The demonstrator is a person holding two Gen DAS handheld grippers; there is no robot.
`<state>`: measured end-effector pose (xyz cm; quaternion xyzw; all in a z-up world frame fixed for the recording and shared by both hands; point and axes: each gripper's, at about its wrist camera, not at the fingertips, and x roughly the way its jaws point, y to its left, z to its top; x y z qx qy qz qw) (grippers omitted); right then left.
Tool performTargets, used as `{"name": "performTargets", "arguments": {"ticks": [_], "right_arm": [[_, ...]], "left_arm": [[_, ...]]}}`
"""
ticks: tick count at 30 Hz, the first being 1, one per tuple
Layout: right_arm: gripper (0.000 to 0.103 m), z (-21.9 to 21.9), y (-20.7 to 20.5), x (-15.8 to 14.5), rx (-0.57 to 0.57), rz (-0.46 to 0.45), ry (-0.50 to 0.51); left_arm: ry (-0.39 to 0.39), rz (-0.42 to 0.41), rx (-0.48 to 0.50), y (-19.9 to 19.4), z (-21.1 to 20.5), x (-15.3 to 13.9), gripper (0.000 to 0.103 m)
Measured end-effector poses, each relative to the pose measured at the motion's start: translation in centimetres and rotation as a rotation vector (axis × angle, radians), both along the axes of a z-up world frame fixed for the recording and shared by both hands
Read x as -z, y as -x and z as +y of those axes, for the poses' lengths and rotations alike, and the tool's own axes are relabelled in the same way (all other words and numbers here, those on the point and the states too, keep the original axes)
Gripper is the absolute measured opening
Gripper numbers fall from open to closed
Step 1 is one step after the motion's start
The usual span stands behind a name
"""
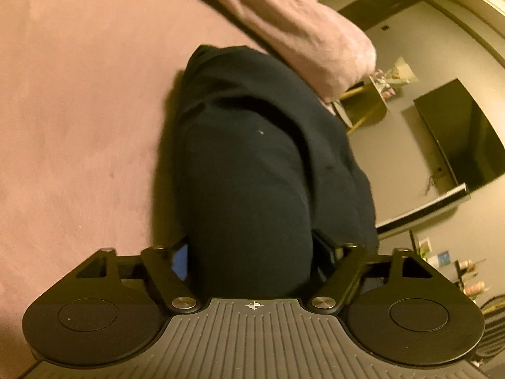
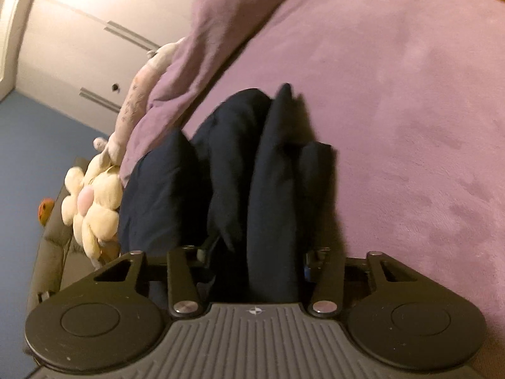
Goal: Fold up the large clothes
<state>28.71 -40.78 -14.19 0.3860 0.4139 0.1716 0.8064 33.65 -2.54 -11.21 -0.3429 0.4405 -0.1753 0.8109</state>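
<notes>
A large dark navy garment (image 1: 252, 158) hangs bunched over a pink plush bed cover (image 1: 79, 110). In the left wrist view my left gripper (image 1: 252, 252) is shut on a thick fold of the garment, which hides both fingertips. In the right wrist view the same garment (image 2: 268, 173) falls in several vertical folds, and my right gripper (image 2: 258, 259) is shut on one of them. Its fingertips are also hidden by cloth. The bed cover (image 2: 394, 110) fills the right side behind it.
A pink folded blanket (image 1: 300, 31) lies at the bed's far edge. A dark TV (image 1: 457, 135) and a shelf stand by the wall at right. A cream flower plush (image 2: 91, 202) sits at the bed's left edge, by a white wardrobe (image 2: 79, 31) and blue floor.
</notes>
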Motion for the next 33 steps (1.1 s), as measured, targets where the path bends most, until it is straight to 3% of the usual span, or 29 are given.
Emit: {"name": "performTargets", "arguments": {"ticks": [4, 7, 15, 17, 18, 19, 22, 28, 33], "right_arm": [[0.044, 1.8, -0.3, -1.6, -0.034, -0.031, 0.029], [0.044, 4.2, -1.2, -2.1, -0.067, -0.031, 0.020], [0.044, 17.1, -4.8, -1.9, -0.202, -0.009, 0.000], [0.050, 19.4, -5.4, -1.9, -0.196, -0.013, 0.004], [0.058, 20.1, -5.6, -1.8, -0.182, -0.009, 0.013], [0.064, 20.3, -5.5, -1.7, -0.164, 0.002, 0.029], [0.067, 19.7, -4.0, -2.1, -0.128, 0.018, 0.040], [0.069, 14.1, 2.6, -2.5, -0.033, -0.009, -0.062], [0.073, 15.8, 7.2, -2.8, -0.096, -0.072, -0.136]], "left_arm": [[0.009, -0.020, -0.001, -0.2, 0.7, -1.4, 0.071], [-0.041, -0.056, -0.018, 0.0, 1.9, -3.0, 0.071], [-0.181, -0.070, -0.199, 1.0, 10.9, -5.1, 0.072], [-0.185, -0.049, -0.255, 1.1, 12.6, -4.9, 0.073], [-0.185, -0.030, -0.283, 1.2, 13.2, -4.5, 0.075], [-0.185, -0.004, -0.300, 1.2, 13.4, -4.0, 0.076], [-0.219, 0.047, -0.320, 1.7, 13.4, -3.4, 0.080], [-0.325, -0.066, -0.328, 8.6, 12.8, -5.4, 0.082], [-0.373, -0.092, -0.310, 14.0, 11.1, -6.9, 0.084]]}}
